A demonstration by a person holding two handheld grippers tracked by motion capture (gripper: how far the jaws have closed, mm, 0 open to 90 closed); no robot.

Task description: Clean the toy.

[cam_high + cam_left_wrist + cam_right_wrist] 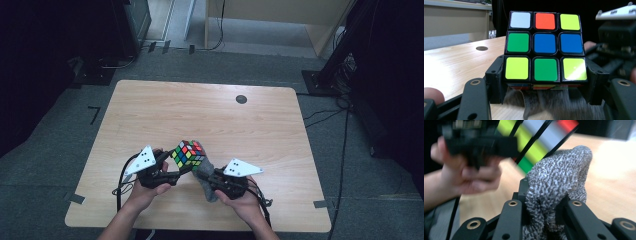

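Observation:
A scrambled Rubik's cube (187,152) is held just above the wooden table (210,115), near its front edge. My left gripper (181,165) is shut on it; in the left gripper view the black fingers (496,75) clamp the bottom row of the cube (544,46) from both sides. My right gripper (209,176) is shut on a grey speckled cloth (207,186), which reaches up against the cube's right side. In the right gripper view the cloth (560,175) bulges out between the jaws of my right gripper (544,203), with the blurred cube (536,142) just behind it.
A round black grommet (241,99) sits in the table's far half. Cables trail from both grippers over the front edge. Dark equipment and cords stand on the carpet left and right of the table, and a light wooden desk stands beyond it.

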